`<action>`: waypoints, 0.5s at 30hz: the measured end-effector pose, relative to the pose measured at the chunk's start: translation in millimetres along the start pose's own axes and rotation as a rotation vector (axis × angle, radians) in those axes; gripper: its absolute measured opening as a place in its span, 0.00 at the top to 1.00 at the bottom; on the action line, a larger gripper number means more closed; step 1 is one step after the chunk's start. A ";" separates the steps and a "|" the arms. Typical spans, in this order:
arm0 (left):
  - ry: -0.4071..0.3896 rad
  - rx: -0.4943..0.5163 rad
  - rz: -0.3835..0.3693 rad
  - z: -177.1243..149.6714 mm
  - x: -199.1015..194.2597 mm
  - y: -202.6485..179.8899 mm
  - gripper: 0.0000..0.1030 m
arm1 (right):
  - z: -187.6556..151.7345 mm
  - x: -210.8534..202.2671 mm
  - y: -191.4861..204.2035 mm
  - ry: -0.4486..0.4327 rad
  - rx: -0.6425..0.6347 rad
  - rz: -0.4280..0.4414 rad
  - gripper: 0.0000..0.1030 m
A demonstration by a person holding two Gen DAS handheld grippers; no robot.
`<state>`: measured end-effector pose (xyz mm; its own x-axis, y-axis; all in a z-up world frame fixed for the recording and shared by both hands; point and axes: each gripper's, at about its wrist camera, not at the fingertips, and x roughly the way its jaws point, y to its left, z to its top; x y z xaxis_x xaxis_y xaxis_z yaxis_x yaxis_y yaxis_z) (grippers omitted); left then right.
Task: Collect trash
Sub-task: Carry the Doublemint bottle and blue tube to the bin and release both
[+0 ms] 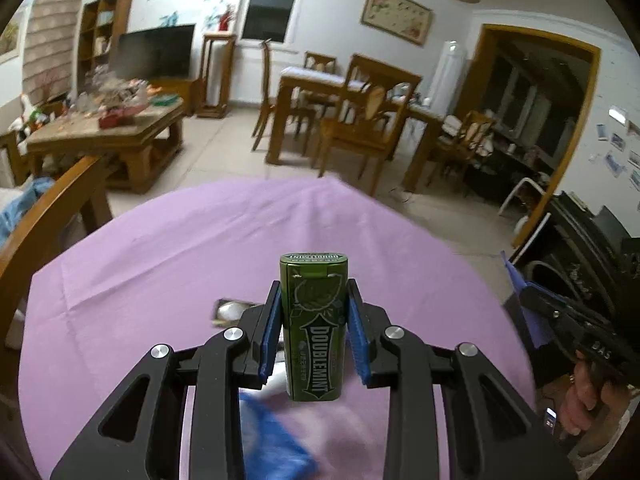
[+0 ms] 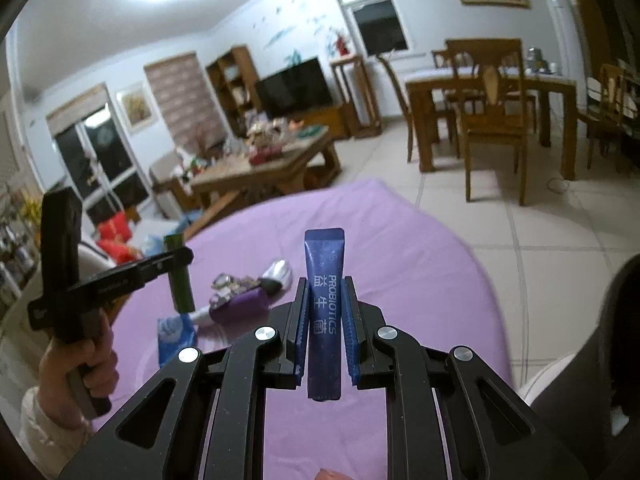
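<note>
Left hand-held gripper [image 1: 314, 330] clamps the green Doublemint tin [image 1: 314, 326] above the purple-clothed desk [image 1: 160, 248]; right hand-held gripper [image 2: 325, 334] pinches the blue probiotics sachet [image 2: 325, 312]. Smooth tin may slip if pressure slackens.

Black hand-held gripper [image 1: 314, 320] frames, silver screws, blue ribbed pads [image 2: 301, 320], pale sleeve.

Green Doublemint gum tin [image 1: 313, 326] – upright, lid end up, pinched between blue pads, lifted above purple cloth. Blue probiotics sachet [image 2: 325, 312] – long, narrow, upright, gripped at mid-length. On cloth: crumpled silver foil [image 2: 229, 285], purple wrapper [image 2: 240, 307], white-silver wrapper [image 2: 278, 272], light-blue packet [image 2: 175, 338] lying flat – clustered close together.
</note>
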<state>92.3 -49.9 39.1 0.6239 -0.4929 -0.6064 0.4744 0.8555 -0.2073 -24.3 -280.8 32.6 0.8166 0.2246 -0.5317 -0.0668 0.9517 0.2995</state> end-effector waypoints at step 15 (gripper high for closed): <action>0.003 0.145 -0.225 -8.2 17.3 -149.7 0.71 | -10.4 -124.7 -95.4 -0.171 0.111 -0.075 0.84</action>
<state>26.9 -185.2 53.3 0.4909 -0.6676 -0.5597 0.6850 0.6928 -0.2254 -125.7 -397.4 62.0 0.9027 0.1069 -0.4167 0.0534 0.9334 0.3550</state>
